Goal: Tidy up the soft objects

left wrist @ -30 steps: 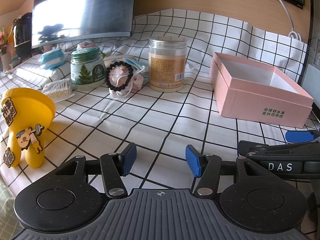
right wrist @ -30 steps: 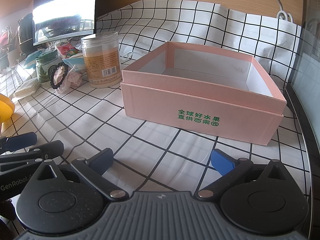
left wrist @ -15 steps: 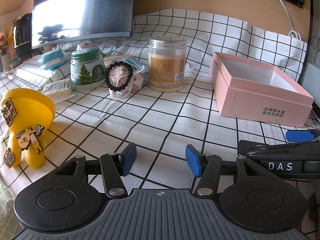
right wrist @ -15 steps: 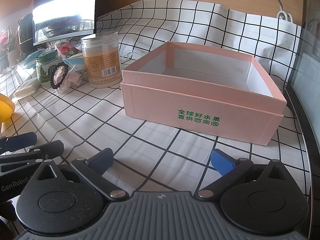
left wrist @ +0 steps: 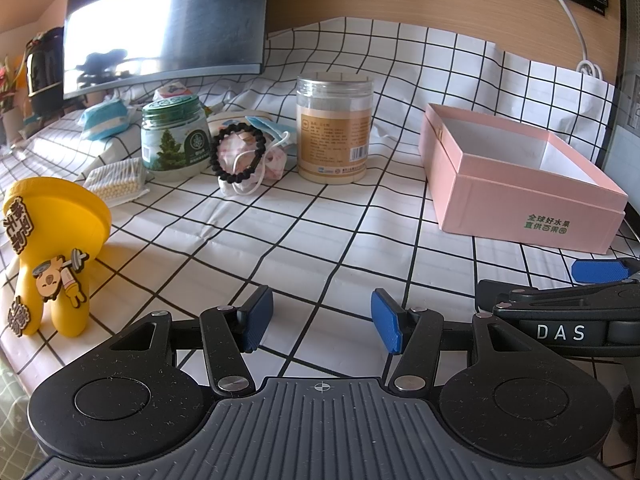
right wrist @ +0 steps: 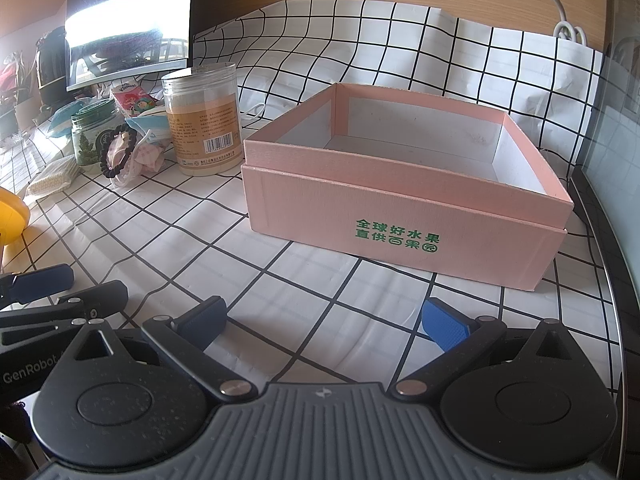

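A pink open box [left wrist: 532,196] [right wrist: 400,216] stands at the right, nothing visible inside. Soft things cluster at the back left: a pink face mask [left wrist: 272,158] [right wrist: 150,156] under a black bead bracelet [left wrist: 238,156] [right wrist: 114,154], a blue mask [left wrist: 266,125] [right wrist: 150,126], a blue tissue pack [left wrist: 104,118] and a cotton swab bag [left wrist: 118,180] [right wrist: 54,176]. My left gripper [left wrist: 322,320] is open and holds nothing, low over the checked cloth, well short of the cluster. My right gripper [right wrist: 322,320] is open wide in front of the box.
A tan-labelled plastic jar [left wrist: 334,132] [right wrist: 204,120] and a green-lidded glass jar [left wrist: 174,142] [right wrist: 94,130] stand by the masks. A yellow figure stand [left wrist: 48,248] is at the front left. A dark monitor [left wrist: 164,24] and wooden wall close the back.
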Motion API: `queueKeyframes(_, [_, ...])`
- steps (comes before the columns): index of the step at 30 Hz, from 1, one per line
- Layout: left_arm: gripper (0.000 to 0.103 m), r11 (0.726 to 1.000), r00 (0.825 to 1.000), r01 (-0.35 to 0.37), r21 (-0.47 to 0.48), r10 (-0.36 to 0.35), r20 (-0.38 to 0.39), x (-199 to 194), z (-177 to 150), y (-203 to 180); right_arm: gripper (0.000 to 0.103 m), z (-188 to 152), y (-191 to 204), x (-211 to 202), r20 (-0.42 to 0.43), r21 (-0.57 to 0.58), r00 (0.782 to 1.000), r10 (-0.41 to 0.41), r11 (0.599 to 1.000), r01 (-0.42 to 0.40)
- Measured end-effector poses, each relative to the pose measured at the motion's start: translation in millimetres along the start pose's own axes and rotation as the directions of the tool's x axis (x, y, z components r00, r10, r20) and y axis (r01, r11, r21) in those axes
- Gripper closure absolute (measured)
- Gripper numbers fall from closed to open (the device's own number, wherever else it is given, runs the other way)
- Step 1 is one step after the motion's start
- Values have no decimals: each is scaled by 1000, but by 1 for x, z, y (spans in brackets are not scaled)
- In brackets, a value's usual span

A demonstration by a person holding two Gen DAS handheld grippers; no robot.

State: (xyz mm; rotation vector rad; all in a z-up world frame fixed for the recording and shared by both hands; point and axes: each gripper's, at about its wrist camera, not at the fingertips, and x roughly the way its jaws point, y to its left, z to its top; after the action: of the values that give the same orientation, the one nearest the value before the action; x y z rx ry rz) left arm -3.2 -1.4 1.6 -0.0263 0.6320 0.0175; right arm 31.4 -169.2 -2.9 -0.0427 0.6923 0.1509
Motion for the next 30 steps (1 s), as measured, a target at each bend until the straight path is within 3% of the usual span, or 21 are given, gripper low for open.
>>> queueKeyframes(25, [43,1000,1000,2,9,-2,-9,0,1,2,0,-8,3,2,1,-2,1000,3,1000,-3])
queueKeyframes(27, [43,1000,1000,15,21,-14,-22,2,4,4,0,-7,3,4,-24,-5,1000,15,1000,-16])
queueKeyframes(30, [44,997,997,58,49,-56,-48,1,6,11,0,3,5,13,-134,-14,990,30,999,-32])
